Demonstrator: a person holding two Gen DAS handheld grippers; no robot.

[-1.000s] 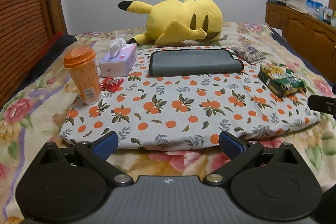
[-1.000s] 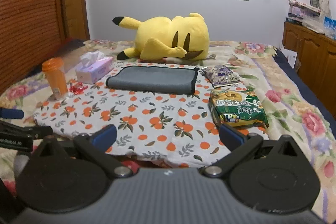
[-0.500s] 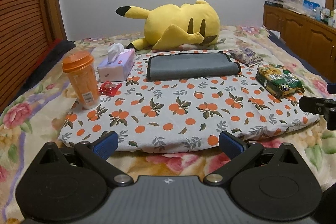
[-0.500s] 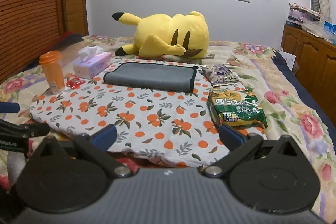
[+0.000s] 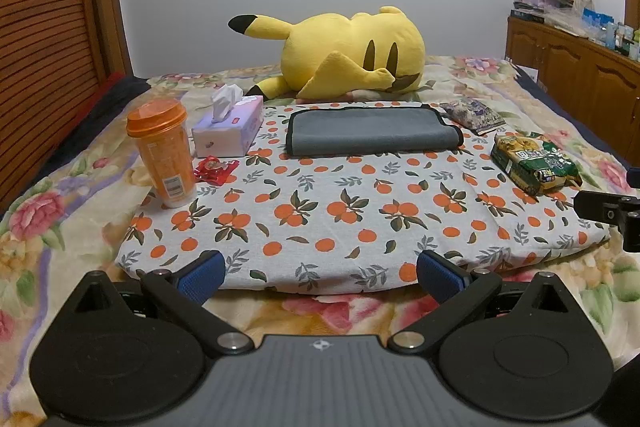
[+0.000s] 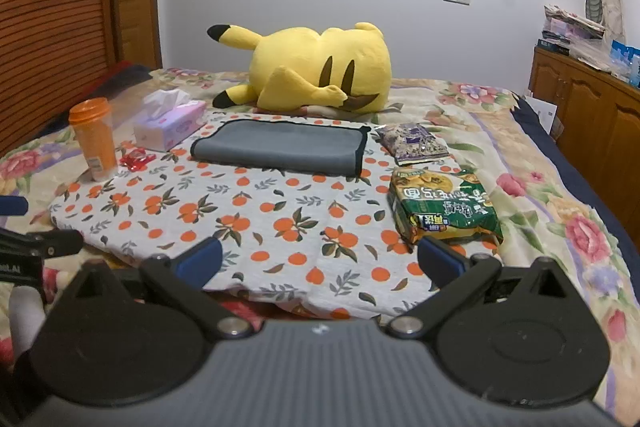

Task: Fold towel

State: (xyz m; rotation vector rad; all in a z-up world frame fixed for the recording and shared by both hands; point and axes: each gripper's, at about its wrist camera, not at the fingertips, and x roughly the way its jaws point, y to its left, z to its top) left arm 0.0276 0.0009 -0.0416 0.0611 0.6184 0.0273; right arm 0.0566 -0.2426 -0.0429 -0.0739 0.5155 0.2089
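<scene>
Towel (image 5: 372,131) behind cloth (image 5: 340,211) centre; cup (image 5: 162,151) left; snack bag (image 5: 534,163) right.

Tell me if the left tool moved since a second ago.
Yes. The left tool pulled back and lifted slightly: the towel and yellow plush look smaller and lower.

plush (image 5: 352,53) | tissue box (image 5: 228,131) | orange cup (image 5: 162,151) | noodle pack (image 5: 534,163)

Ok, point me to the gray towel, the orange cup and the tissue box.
gray towel (image 5: 370,133): left wrist view, middle of its top.
orange cup (image 5: 166,155): left wrist view, its side wall.
tissue box (image 6: 170,125): right wrist view, its top.
</scene>
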